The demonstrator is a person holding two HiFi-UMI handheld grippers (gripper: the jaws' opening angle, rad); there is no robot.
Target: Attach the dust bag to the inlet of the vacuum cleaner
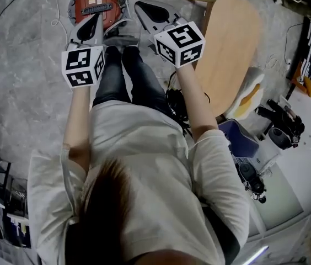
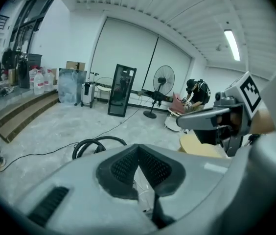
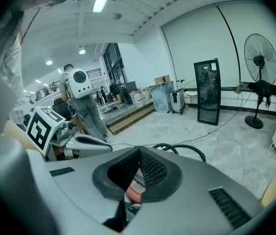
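Observation:
The red vacuum cleaner (image 1: 97,3) stands on the grey floor beyond the person's knees. In the right gripper view a slice of the vacuum cleaner (image 3: 137,186) shows through the gap under the jaws. I see no dust bag in any view. My left gripper (image 1: 96,17) is held up above the lap, shut, with nothing between its pads (image 2: 150,168). My right gripper (image 1: 140,6) hangs beside it at the same height, also shut and empty. Each one appears in the other's view: the right gripper (image 2: 211,119) and the left gripper (image 3: 79,142).
A coiled black hose (image 2: 99,143) lies on the floor ahead. A light wooden seat (image 1: 230,48) stands to the right of the person's legs. Farther off are a standing fan (image 2: 162,82), a black-framed cabinet (image 2: 122,89), wooden steps (image 2: 15,114), floor cables and people.

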